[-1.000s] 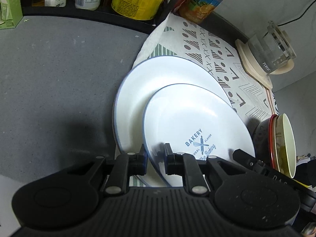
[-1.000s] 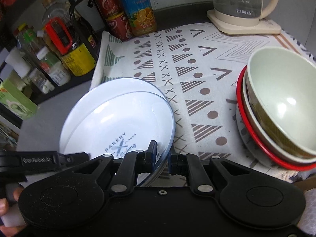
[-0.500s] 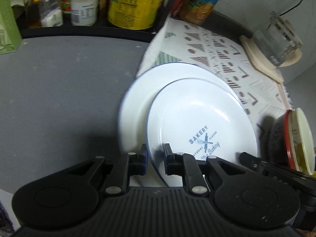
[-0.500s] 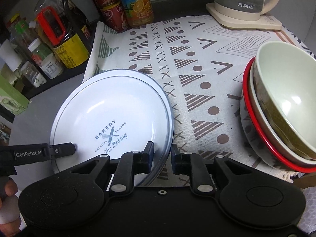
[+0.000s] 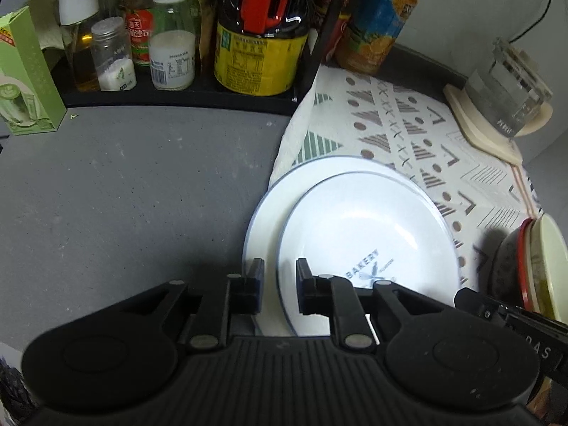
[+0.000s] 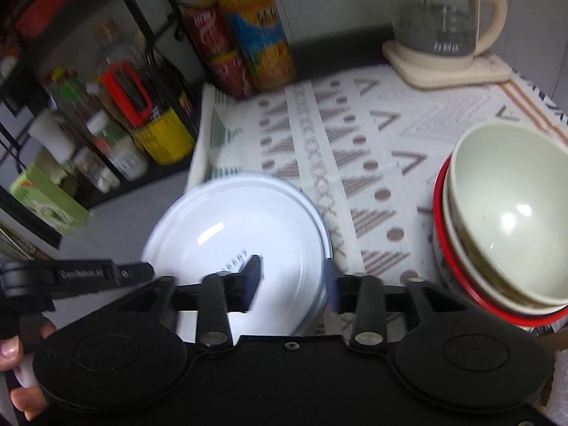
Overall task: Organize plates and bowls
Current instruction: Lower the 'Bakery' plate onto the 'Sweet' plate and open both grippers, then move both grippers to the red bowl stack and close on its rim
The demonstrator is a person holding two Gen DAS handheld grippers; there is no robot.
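Straddling the near rim of the bakery plate (image 5: 358, 234), the left hand-held gripper (image 5: 280, 284) is opening; the right hand-held gripper (image 6: 293, 280), opening, brackets that plate's right rim unpressed.

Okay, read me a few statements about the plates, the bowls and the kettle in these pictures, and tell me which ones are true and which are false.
1. The top white plate carries a BAKERY print. True.
2. The stacked bowls sit on bare grey counter. False: they rest on the patterned cloth.
3. The glass kettle lies on its side. False: it stands upright on its base.
4. The outer bowl has a red rim. True.
5. The right gripper is clamped shut. False: its jaws are opening around the plate's edge.
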